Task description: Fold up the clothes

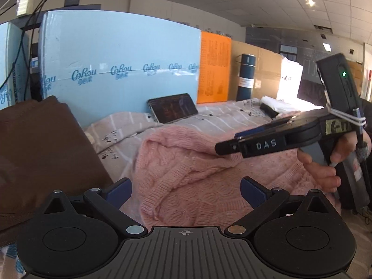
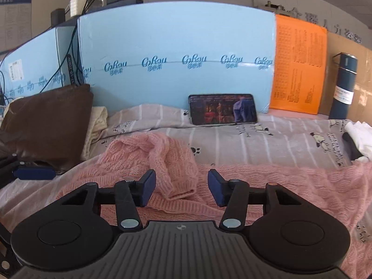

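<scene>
A pink knitted sweater (image 1: 186, 174) lies spread on the striped bed sheet, with a sleeve (image 2: 167, 162) folded across its body. My left gripper (image 1: 186, 190) is open and empty, just above the sweater's left part. My right gripper (image 2: 181, 188) is open and empty, its fingers either side of the sleeve cuff (image 2: 179, 191). In the left wrist view the right gripper (image 1: 225, 147) reaches in from the right, held by a hand, low over the sweater.
A brown cushion (image 2: 46, 125) and a cream cloth (image 2: 95, 127) lie at the left. A phone (image 2: 223, 109) leans on a light blue box (image 2: 176, 46) at the back. An orange sheet (image 2: 297, 69), a dark blue flask (image 2: 344, 83) and white cloth (image 2: 358, 137) are at the right.
</scene>
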Action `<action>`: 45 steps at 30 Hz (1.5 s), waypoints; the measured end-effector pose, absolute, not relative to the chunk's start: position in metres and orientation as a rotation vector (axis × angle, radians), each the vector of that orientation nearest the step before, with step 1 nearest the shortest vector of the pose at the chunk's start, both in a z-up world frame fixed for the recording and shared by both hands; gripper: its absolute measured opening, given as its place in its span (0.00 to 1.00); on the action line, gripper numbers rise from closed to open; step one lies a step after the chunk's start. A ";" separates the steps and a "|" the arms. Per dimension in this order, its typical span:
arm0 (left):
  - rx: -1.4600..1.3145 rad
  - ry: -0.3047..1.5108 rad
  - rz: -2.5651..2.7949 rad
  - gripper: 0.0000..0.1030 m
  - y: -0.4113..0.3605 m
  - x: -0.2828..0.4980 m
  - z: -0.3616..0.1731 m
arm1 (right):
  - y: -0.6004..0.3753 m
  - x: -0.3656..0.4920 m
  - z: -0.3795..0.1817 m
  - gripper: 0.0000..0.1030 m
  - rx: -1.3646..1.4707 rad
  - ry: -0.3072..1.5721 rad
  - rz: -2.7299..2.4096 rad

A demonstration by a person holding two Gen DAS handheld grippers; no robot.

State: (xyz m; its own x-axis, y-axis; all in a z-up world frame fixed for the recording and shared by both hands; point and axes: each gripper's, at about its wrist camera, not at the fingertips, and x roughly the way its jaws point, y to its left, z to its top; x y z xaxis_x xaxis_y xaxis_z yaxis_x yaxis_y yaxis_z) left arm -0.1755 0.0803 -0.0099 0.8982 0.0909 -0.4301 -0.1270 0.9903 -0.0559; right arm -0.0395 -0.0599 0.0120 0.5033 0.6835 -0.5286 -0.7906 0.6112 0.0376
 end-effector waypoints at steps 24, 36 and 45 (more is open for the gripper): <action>-0.103 0.402 0.191 0.98 0.091 -0.174 -0.012 | -0.154 -0.064 0.021 0.15 -0.323 0.421 0.791; 0.135 0.308 0.228 0.98 0.065 -0.125 0.017 | -0.175 -0.044 0.006 0.57 -0.038 0.536 0.798; 0.093 0.593 0.348 0.98 0.101 -0.064 -0.031 | -0.166 -0.037 0.004 0.62 -0.087 0.521 0.774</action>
State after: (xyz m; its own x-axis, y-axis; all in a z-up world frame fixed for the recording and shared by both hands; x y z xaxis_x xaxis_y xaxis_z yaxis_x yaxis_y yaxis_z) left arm -0.0639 0.1010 -0.0308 0.7727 0.3476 -0.5311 -0.2944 0.9375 0.1854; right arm -0.0368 -0.1662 0.0045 0.5960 0.6446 -0.4788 -0.6865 0.7184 0.1126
